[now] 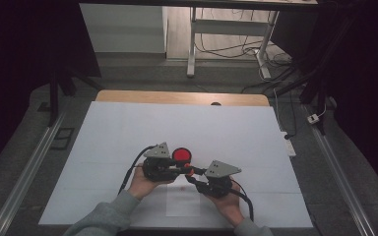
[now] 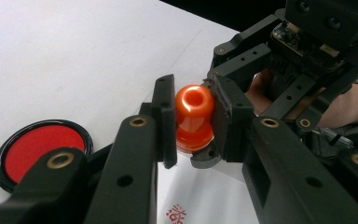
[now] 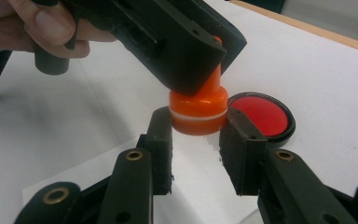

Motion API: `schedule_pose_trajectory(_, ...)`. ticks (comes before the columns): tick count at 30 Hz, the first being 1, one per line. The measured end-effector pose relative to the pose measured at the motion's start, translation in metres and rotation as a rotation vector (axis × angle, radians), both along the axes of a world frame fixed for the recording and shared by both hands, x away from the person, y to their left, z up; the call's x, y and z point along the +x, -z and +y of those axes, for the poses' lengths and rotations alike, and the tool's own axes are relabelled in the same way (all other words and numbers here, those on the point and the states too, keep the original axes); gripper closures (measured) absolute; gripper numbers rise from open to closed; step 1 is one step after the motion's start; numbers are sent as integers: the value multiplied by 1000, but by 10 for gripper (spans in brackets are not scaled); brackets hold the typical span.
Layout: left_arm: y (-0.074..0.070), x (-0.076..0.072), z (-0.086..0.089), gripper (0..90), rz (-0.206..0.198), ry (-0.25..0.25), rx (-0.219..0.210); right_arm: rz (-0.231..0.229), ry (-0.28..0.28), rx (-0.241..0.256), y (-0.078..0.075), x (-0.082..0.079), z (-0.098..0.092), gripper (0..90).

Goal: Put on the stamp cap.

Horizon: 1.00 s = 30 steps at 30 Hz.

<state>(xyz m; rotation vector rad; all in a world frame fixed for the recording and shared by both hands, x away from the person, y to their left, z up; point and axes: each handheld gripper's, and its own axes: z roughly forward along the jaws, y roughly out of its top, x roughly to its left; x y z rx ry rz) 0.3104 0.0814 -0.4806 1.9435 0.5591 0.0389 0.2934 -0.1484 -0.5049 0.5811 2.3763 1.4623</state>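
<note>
An orange stamp with a knob handle and a wider base hangs just above the white mat. My left gripper is shut on its handle. My right gripper comes in from the other side, and its two jaws press against the sides of the stamp's base. A round red ink pad in a black case lies open on the mat just behind the stamp; it sits left of my left jaws and beside my right jaw.
A small white sheet lies under the grippers near the front edge, with a red printed mark on it. The white mat covers a wooden table. Cables trail back from both grippers.
</note>
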Motion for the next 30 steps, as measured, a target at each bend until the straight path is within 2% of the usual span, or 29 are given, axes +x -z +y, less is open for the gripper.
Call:
schedule_pose_trajectory(18,1,-2,-1,725,-27,3,1,-7,13,-6,-2,-2,0,649)
schedule_pose_trajectory(30,6,-1,0,727,1,7,-22,-27,7,-37,-2,-3,0,650)
